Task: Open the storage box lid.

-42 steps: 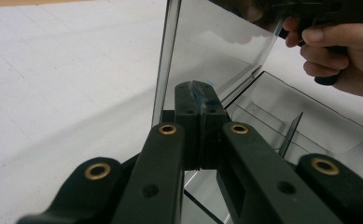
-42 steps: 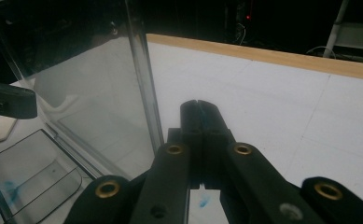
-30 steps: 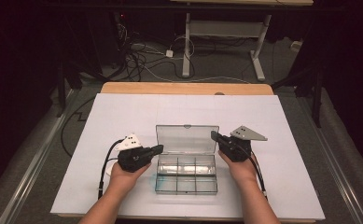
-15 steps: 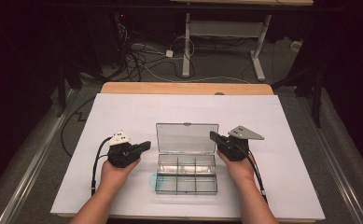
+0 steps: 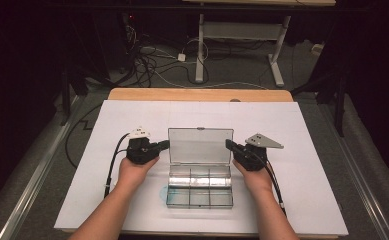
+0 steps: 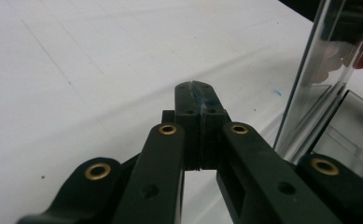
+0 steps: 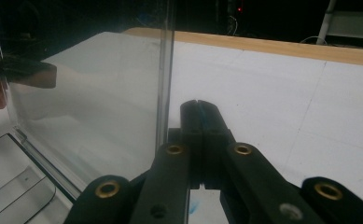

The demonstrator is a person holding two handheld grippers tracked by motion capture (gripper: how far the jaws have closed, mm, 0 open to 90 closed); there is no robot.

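While lid (image 5: 200, 145) stands upright, clear box (image 5: 199, 186) compartments look empty; both tongs (image 5: 164, 145) (image 5: 229, 144) pressed together, holding nothing.

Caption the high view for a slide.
Shut left tongs and right tongs flank the upright lid of an open clear box.

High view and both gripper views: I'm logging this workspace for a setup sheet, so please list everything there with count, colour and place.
Compartment box: one, clear plastic, centre of sheet, compartments look empty.
Lid: one, clear, standing upright at the box's far edge.
Sheet: one, white, covering the table.
Table: one, wooden, far edge showing beyond the sheet.
Cables: several, dark and white, on the floor beyond the table.
Left gripper: one, black, jaws shut, beside the lid's left edge.
Right gripper: one, black, jaws shut, beside the lid's right edge.
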